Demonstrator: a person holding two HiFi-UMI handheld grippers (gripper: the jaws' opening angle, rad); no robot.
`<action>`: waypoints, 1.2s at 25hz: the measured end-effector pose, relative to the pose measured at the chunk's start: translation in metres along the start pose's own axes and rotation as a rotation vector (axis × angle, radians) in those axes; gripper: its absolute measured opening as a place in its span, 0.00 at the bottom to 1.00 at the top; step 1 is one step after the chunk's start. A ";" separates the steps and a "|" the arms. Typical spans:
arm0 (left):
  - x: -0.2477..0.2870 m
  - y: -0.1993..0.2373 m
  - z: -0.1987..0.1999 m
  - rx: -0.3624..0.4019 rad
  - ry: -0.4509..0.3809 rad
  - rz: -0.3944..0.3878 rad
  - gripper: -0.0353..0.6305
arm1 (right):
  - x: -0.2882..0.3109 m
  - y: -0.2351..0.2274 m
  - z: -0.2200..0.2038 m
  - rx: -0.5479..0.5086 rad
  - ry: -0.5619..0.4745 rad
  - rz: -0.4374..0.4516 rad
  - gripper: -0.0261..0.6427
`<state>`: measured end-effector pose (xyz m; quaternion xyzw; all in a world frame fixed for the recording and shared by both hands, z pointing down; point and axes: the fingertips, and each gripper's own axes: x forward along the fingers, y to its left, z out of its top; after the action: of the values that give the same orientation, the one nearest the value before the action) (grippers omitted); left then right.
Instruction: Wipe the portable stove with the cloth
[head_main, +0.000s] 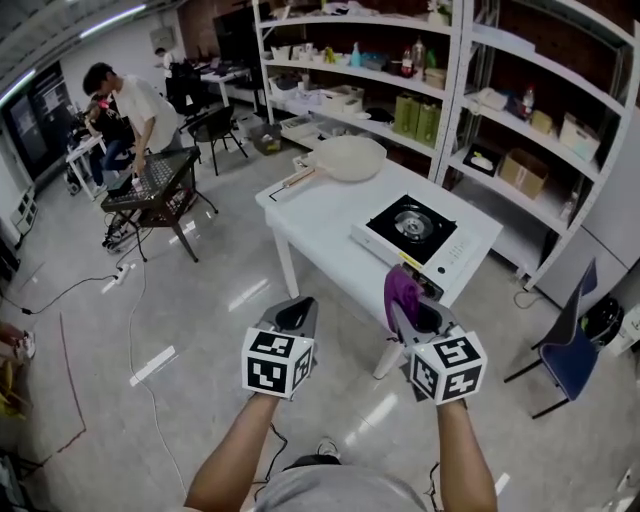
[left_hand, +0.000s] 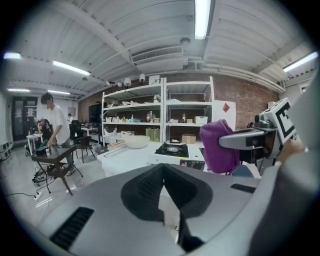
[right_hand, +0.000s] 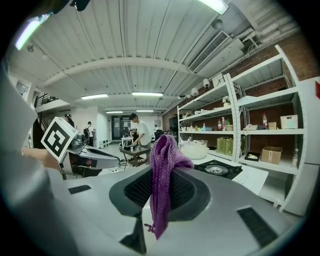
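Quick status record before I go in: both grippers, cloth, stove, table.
Left gripper: shut, nothing in it
Right gripper: shut on the purple cloth
Stove: on the white table, nothing on its burner
Also on table: pale pan at the far end
Wiping: not begun; both grippers are short of the table

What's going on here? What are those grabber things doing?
A person holds a gripper in each hand. The right gripper has its jaws shut on a purple cloth. The left gripper is shut with nothing in it. Both are held in the air, short of the white table where the portable stove sits. Wiping has not started.
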<state>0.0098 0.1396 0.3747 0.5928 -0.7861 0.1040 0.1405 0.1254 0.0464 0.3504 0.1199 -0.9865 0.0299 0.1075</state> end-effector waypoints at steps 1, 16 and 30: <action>0.006 0.007 0.001 0.004 0.002 -0.007 0.06 | 0.008 -0.001 0.002 0.000 0.001 -0.008 0.14; 0.091 0.020 0.007 0.031 0.024 -0.166 0.06 | 0.050 -0.054 -0.005 0.024 0.034 -0.149 0.14; 0.196 -0.018 0.037 0.089 0.033 -0.302 0.06 | 0.056 -0.165 -0.009 0.057 0.033 -0.304 0.14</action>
<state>-0.0274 -0.0545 0.4078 0.7082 -0.6802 0.1260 0.1410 0.1143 -0.1262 0.3771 0.2704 -0.9538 0.0431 0.1233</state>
